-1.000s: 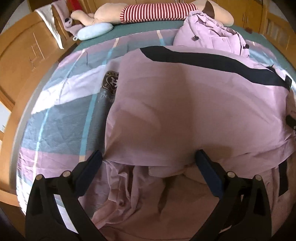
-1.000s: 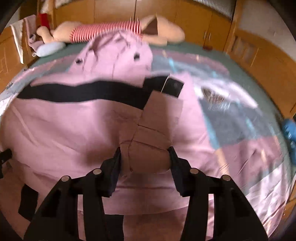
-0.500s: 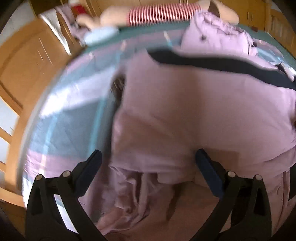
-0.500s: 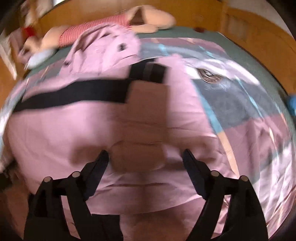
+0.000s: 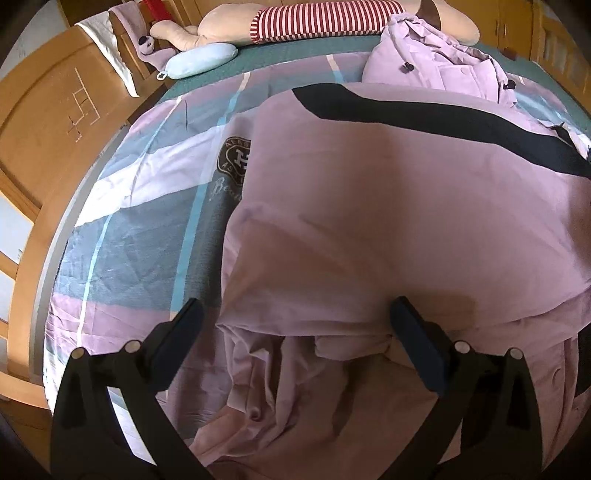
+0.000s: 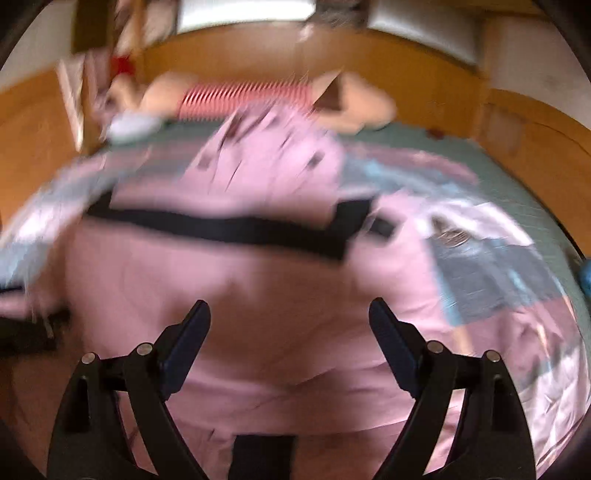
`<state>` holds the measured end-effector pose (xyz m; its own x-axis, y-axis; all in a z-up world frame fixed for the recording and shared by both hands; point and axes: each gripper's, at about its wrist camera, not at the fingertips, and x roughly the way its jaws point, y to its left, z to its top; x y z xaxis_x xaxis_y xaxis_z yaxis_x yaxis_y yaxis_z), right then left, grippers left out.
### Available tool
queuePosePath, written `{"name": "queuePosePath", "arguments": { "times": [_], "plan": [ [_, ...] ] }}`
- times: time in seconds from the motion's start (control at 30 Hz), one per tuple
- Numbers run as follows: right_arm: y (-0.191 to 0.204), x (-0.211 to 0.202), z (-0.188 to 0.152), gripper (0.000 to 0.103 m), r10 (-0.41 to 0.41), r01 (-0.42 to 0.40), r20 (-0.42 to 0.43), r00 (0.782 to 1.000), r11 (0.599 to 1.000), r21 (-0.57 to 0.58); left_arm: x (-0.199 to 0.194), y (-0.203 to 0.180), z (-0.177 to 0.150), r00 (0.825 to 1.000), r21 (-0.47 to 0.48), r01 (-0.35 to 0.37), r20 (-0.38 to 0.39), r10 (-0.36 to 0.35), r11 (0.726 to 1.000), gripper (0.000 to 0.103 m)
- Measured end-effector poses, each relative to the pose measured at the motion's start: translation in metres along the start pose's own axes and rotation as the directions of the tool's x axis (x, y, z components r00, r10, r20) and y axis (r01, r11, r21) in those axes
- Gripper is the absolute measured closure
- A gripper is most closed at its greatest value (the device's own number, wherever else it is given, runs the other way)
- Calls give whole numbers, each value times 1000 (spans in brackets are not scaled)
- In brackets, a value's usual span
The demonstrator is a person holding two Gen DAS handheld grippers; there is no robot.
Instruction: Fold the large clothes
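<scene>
Pink garment [image 5: 388, 206] spread ahead of both tools, left tool [image 5: 295, 321] and right tool [image 6: 290, 319] both spread apart, gripping nothing

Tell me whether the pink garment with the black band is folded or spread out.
Partly folded. The pink garment has an upper layer doubled over, its edge ending above rumpled fabric near the open left gripper.

Right gripper [image 6: 288, 317] jaws spread wide over the blurred pink garment [image 6: 258, 288]; nothing held.

Place: a home bedroom
Bed: patchwork sheet in pink, grey and teal [image 5: 147, 229] — spread wide
Toys: long plush doll in a red-striped shirt [image 5: 317, 18], pale blue cushion [image 5: 201, 59]
Walls: honey-coloured wooden cupboards [image 5: 48, 122] — panelled
</scene>
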<state>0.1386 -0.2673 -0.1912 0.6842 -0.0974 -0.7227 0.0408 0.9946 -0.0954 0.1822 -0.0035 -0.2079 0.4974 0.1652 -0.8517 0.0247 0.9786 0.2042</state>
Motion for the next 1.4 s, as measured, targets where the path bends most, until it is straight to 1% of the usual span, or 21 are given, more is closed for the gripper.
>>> {"name": "queuePosePath", "arguments": {
  "times": [0.03, 0.07, 0.17, 0.23, 0.27, 0.37, 0.43, 0.53, 0.6, 0.67, 0.7, 0.73, 0.77, 0.83, 0.9, 0.97, 1.07, 1.13, 1.17, 1.27, 1.4],
  "plan": [
    [6, 14, -4, 16, -20, 18, -64, 998, 999, -33, -2, 3, 1, 1000, -15, 7, 6, -7, 1000, 2],
    [9, 21, -6, 15, -28, 24, -90, 996, 999, -44, -5, 5, 2, 1000, -33, 9, 18, -8, 999, 2],
    [6, 30, -8, 12, -13, 11, -119, 993, 1000, -18, -26, 15, 4, 992, -80, -9, 126, 19, 997, 2],
    [6, 30, -8, 12, -6, 5, -127, 992, 1000, -10, -33, 15, 6, 985, -81, -27, 166, 41, 996, 2],
    [7, 32, -8, 11, -7, 6, -129, 992, 1000, -12, -29, 13, 6, 987, -61, -39, 150, 48, 997, 2],
    [6, 30, -8, 11, -9, 7, -134, 991, 1000, -14, -4, 1, 3, 997, 12, -66, 46, 65, 998, 2],
    [-1, 23, -8, 11, 1, 1, -119, 993, 1000, 15, 0, -2, 1, 996, 26, -81, 51, 79, 996, 2],
    [-10, -1, 0, 11, 81, -82, 13, 997, 992, 91, -2, -5, 1, 994, 46, -100, 52, 98, 994, 2],
    [-8, -3, 3, 11, 47, -48, 23, 999, 997, 68, -1, -6, 0, 994, 46, -101, 49, 98, 994, 2],
    [-7, 13, 0, 11, -19, 21, -52, 998, 999, 44, 0, -5, 0, 995, 36, -88, 38, 87, 995, 2],
    [-8, 26, -4, 11, -46, 51, -110, 993, 998, 44, 0, -3, 0, 996, 29, -79, 33, 78, 996, 2],
    [-12, 36, -9, 7, -38, 48, -152, 988, 997, 60, 0, -1, 1, 998, 18, -65, 27, 65, 998, 2],
    [-15, 39, -10, 3, -33, 46, -156, 987, 996, 76, -2, 5, 3, 999, -12, -42, 28, 43, 999, 2],
    [-18, 41, -8, 1, -31, 47, -172, 985, 994, 94, -12, 12, 4, 998, -62, -15, 60, 19, 998, 2],
    [-17, 42, -8, 1, -36, 51, -172, 985, 995, 87, -26, 14, 6, 992, -74, 17, 127, -7, 997, 2],
    [-15, 42, -8, 1, -44, 58, -171, 984, 995, 76, -28, 7, 5, 991, -38, 18, 135, -13, 999, 2],
    [-16, 36, -8, 1, -42, 58, -167, 985, 994, 91, -1, -9, 0, 999, 39, -19, 34, 17, 999, 2],
    [-18, 24, -3, 1, -33, 47, -129, 991, 993, 107, 4, -11, -2, 999, 41, -26, 41, 24, 999, 2],
    [-17, 12, 2, 1, -11, 20, -82, 997, 994, 108, 4, -10, -1, 999, 34, -20, 31, 18, 999, 2],
    [-9, -3, 14, 1, 11, -9, -23, 1000, 996, 86, 7, -5, 1, 1000, 0, 21, -5, -21, 1000, 2],
    [4, 12, 39, 1, 57, -52, -46, 997, 994, 100, 18, 9, 1, 992, -76, 112, -49, -116, 991, 2]
  ]
}}
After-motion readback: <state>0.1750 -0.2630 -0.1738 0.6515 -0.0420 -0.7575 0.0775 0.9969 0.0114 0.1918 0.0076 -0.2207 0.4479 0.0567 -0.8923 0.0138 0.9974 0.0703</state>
